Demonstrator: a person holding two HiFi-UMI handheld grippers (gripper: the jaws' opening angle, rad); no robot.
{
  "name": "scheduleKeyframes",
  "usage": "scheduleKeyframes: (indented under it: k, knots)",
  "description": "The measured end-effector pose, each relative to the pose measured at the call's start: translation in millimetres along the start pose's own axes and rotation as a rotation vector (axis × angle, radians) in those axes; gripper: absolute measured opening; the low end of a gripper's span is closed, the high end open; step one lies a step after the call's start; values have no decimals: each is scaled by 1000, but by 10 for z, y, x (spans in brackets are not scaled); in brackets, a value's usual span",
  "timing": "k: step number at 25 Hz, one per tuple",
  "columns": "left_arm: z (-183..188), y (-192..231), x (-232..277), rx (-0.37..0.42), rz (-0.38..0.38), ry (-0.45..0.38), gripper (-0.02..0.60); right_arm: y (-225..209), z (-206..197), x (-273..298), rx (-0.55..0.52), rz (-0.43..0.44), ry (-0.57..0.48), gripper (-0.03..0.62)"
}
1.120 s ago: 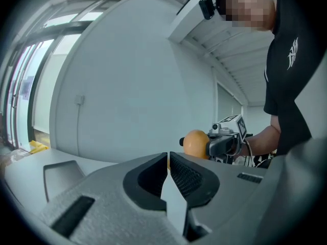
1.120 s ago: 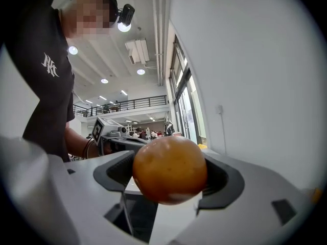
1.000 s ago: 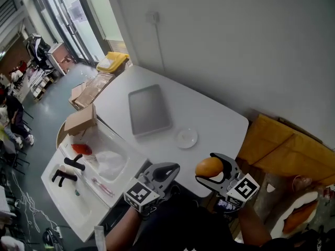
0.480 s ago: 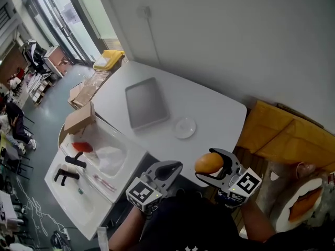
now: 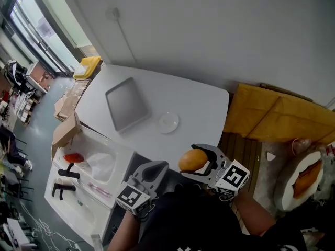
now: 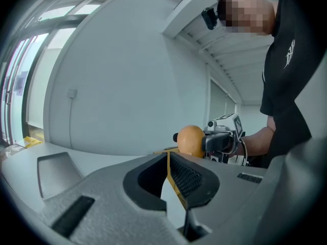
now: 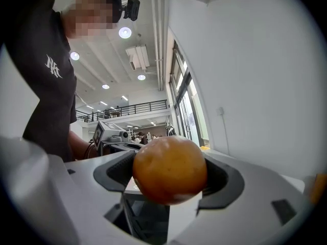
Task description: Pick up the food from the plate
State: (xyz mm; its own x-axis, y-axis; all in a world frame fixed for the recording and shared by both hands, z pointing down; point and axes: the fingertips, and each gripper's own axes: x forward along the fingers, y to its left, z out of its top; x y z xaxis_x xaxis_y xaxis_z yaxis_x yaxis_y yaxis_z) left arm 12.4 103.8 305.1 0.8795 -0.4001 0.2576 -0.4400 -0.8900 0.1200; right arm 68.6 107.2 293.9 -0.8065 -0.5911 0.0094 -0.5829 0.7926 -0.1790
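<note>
I grip the round orange-brown food [image 5: 192,159] in my right gripper [image 5: 189,161], carrying it clear of the small white plate [image 5: 168,122] at eleven o'clock, with my left gripper [image 5: 157,167] closed and empty.

The table [image 5: 201,104] is obstructed by a tray [image 5: 125,104] and, just beside it, a plate [image 5: 168,122]. Bare surface is left beyond the plate.

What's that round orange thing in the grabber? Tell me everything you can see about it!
It is a round, golden-orange food, smooth and a little shiny, with browner patches. It could be a bun or a fruit; I cannot tell which. It looks whole. The right gripper holds it with one jaw pressing on each side. It is up in the air by the near edge of the white table, and only the jaws touch it.
</note>
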Motion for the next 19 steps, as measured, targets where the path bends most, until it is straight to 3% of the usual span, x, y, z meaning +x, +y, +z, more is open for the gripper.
scheduleKeyframes:
  k: [5,19]
  knots:
    - [124,-142,49,28,-23,-12,18,-23,10,-159,9,-19,9,371]
    - [38,-280,-45,25,-40,22,18,66,31,-121,8,9,-4,371]
